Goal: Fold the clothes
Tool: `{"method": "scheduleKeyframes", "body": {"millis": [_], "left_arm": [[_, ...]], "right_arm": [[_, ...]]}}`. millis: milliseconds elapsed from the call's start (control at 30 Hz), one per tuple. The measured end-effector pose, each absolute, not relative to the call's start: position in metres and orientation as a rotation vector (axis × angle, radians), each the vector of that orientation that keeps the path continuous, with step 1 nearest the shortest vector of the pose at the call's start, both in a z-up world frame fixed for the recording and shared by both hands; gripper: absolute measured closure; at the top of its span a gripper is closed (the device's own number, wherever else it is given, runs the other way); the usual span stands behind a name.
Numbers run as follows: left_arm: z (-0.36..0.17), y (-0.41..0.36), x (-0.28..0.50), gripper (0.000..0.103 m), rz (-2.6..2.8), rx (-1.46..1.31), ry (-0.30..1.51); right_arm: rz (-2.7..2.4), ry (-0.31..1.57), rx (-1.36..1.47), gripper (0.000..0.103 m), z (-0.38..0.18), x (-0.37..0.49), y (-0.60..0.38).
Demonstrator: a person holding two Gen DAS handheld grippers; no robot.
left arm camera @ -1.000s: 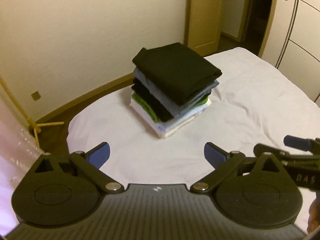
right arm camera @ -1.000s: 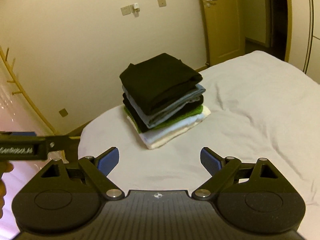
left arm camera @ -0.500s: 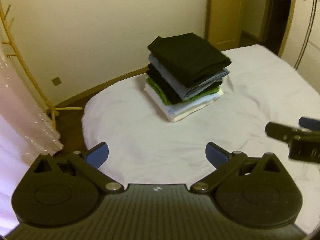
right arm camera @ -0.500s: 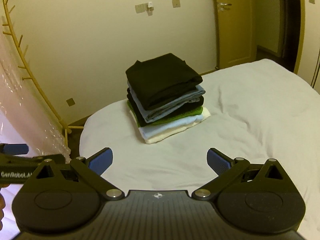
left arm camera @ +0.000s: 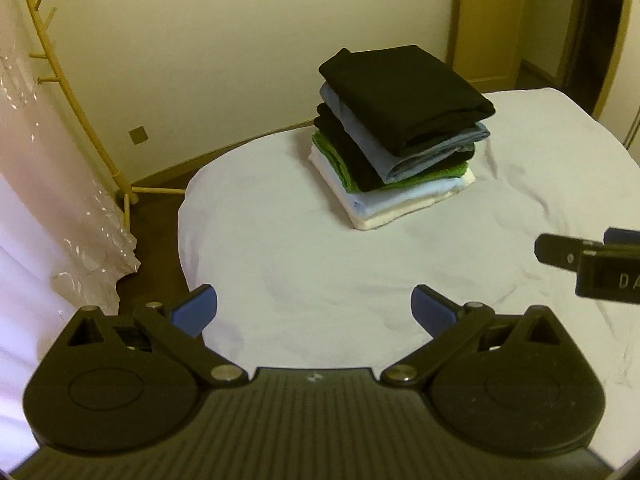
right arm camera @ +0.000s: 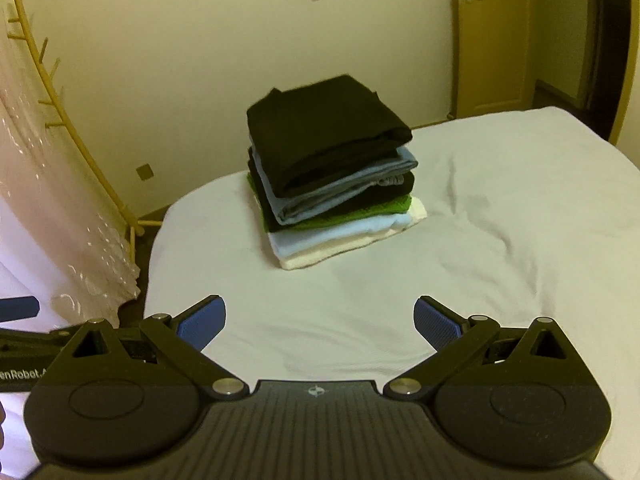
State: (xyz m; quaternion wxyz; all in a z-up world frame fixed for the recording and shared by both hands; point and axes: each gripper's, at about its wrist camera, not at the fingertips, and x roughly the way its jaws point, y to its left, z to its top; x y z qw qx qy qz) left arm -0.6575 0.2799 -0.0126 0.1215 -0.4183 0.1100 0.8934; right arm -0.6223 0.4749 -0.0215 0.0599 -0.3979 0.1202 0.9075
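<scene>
A stack of folded clothes (left arm camera: 396, 136) sits on the white bed (left arm camera: 304, 264), with a black garment on top, then blue, black, green, pale blue and cream layers. It also shows in the right wrist view (right arm camera: 332, 172). My left gripper (left arm camera: 314, 310) is open and empty, well short of the stack above the bed's near corner. My right gripper (right arm camera: 320, 322) is open and empty, also short of the stack. The right gripper's body shows at the right edge of the left wrist view (left arm camera: 596, 268).
A yellow wooden coat rack (left arm camera: 80, 120) stands on the floor at the left by the wall. Clear plastic wrapping over pale cloth (left arm camera: 52, 208) hangs at the far left. A wooden door (left arm camera: 488, 20) is at the back right. The bed sheet (right arm camera: 500, 240) is wrinkled.
Both grippers have drawn back and swung left, so the stack looks smaller and farther right. The coat rack and plastic have come into view. Both stay open.
</scene>
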Motion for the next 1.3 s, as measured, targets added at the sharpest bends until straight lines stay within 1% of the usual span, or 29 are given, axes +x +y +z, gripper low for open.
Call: {"method": "scheduleKeyframes", "body": {"millis": [500,1300], "left_arm": [[-0.059,0.325,-0.705,0.001,2.560,-1.346,0.354],[-0.092,0.353,-0.756,0.001,2.530,-1.412,0.287]], "right_arm": [[2.705,0.336,-1.326,0.000,-0.063,-0.670,0.518],[2.666,0.347,-1.414,0.000,-0.103,-0.718,0.545]]}}
